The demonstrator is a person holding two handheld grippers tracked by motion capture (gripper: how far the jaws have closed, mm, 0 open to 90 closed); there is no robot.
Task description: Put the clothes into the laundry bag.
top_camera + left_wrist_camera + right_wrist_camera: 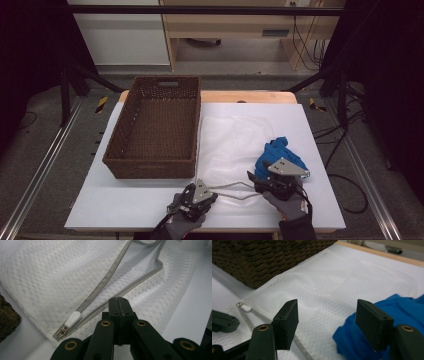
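The left gripper view is showing what the high view is blurring: the left claw (117,300) is pinching the grey zipper edge (140,281) of the white mesh bag (50,277), jaws fully together, with the white zipper pull (72,318) lying just beside them. The right gripper view is showing the right claw (327,325) standing open, holding nothing, the blue cloth (402,312) sitting beside its right jaw on the bag. From above, one brown wicker basket (155,125), one bag, one cloth and two claws are sitting on the white surface (100,205).
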